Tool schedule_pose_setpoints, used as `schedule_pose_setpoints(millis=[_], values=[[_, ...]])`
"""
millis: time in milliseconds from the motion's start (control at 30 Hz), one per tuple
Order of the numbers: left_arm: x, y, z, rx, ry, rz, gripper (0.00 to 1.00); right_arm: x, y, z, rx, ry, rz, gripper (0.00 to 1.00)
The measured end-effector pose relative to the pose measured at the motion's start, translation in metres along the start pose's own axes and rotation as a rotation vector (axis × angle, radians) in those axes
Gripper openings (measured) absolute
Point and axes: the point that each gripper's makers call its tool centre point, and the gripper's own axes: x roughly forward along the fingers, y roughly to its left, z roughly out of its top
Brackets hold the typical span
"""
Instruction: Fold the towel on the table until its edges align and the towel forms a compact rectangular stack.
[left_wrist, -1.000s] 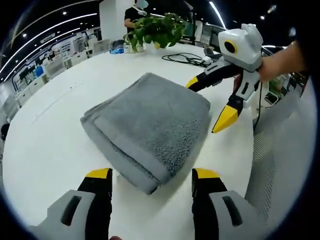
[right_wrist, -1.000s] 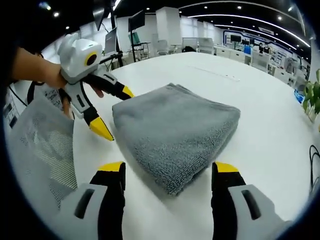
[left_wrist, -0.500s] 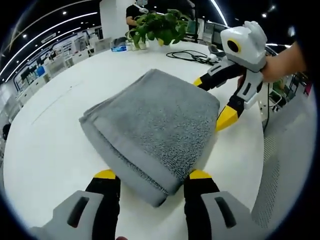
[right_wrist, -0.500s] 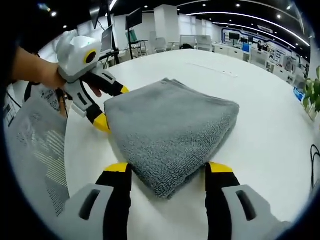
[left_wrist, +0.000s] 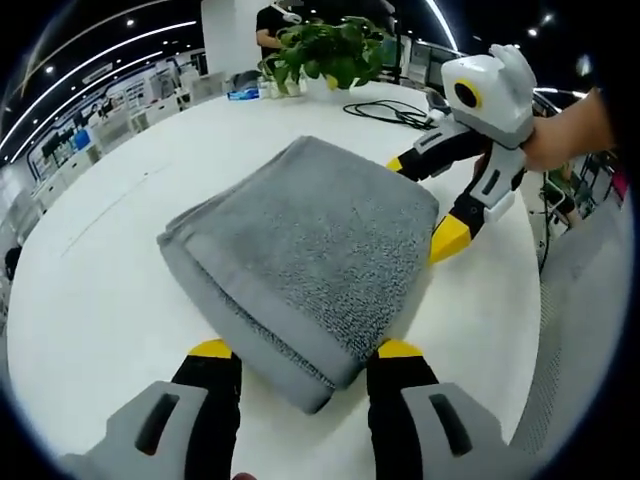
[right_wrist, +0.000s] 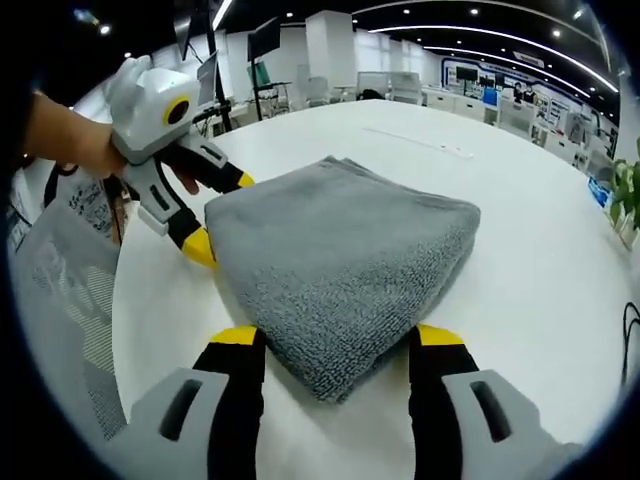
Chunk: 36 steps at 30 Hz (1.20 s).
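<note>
- Left gripper view: towel (left_wrist: 300, 240), grey, folded into a thick rectangular stack, lies on the white round table (left_wrist: 90, 300) straight ahead of the left gripper (left_wrist: 303, 350). Jaws spread, near corner of the stack sitting between the two yellow tips, not pinched.
- Right gripper (left_wrist: 432, 205) comes in from the right, held by a hand (left_wrist: 560, 140); its jaws are apart, straddling the towel's far right corner.
- Potted plant (left_wrist: 325, 50) and a black cable (left_wrist: 385, 110) lie beyond the towel, well apart from it.
- Right gripper view: towel (right_wrist: 340, 260) directly ahead of the right gripper (right_wrist: 335, 338), jaws wide, a corner of the stack between the tips.
- Left gripper (right_wrist: 215, 215) at the towel's left corner, jaws spread, lower tip touching the fabric.
</note>
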Motion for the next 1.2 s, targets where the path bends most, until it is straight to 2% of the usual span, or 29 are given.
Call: schedule_pose_setpoints(millis=[633,1200], values=[[0.012,0.027,0.013,-0.001,-0.007,-0.002,0.5,0.019,-0.023,0.018,-0.026,0.029,-0.021,0.58],[0.018,0.037,0.019,0.012,-0.002,-0.007,0.5,0.015,-0.025,0.027,-0.033,0.041,-0.037,0.58]])
